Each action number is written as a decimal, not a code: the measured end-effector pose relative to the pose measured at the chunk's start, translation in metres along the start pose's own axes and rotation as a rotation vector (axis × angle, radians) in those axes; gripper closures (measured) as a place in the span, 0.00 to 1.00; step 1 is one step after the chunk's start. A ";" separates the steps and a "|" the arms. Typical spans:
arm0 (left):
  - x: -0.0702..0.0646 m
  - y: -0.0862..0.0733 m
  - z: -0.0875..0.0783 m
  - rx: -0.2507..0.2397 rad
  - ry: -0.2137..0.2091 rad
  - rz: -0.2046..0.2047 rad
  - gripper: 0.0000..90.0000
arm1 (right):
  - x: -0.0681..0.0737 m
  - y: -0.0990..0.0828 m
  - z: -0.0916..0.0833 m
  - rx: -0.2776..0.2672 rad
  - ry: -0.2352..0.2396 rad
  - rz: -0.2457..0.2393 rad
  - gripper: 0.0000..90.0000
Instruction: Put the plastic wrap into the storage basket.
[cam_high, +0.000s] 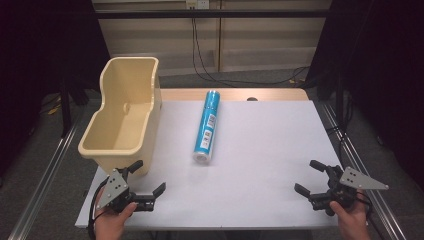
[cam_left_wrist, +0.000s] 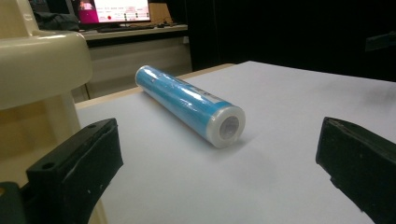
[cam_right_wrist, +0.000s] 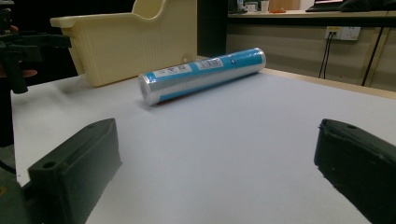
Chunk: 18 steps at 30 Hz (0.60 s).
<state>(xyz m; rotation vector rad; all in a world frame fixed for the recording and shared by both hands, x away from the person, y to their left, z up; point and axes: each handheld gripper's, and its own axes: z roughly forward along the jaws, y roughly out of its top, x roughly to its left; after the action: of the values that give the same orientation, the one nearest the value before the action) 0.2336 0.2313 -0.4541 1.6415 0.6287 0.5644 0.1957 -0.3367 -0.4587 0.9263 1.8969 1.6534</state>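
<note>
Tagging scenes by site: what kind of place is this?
Likely a lab or test room, not a home. A white table stands in a metal frame with floor rails, cables hang at the back wall, and a lit monitor sits on a desk behind.

Roll (cam_high: 206, 126) showing bright blue under clear shiny wrap, white label panel with small dark print along side, near end whitish with pale core. Bin (cam_high: 121, 115) showing plain cream-yellow inside and out, no pattern. Tabletop (cam_high: 260, 165) showing white sheet, light wood strip along far edge. Left gripper (cam_high: 148, 182) and right gripper (cam_high: 311, 178) showing matte black jaws, grey plates dotted with small holes.
</note>
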 end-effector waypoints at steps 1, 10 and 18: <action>-0.001 0.000 0.001 0.000 -0.005 -0.005 0.00 | 0.000 0.000 0.000 0.000 0.003 -0.003 0.00; -0.004 0.002 0.009 0.013 -0.016 -0.008 0.00 | 0.001 0.000 0.000 0.009 0.001 -0.011 0.00; -0.011 0.009 0.028 0.032 -0.030 0.005 0.00 | 0.002 -0.002 0.000 0.014 0.000 -0.016 0.00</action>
<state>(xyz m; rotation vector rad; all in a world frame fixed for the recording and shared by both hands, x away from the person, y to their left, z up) 0.2455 0.2028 -0.4501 1.6787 0.6141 0.5351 0.1942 -0.3354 -0.4600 0.9143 1.9133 1.6338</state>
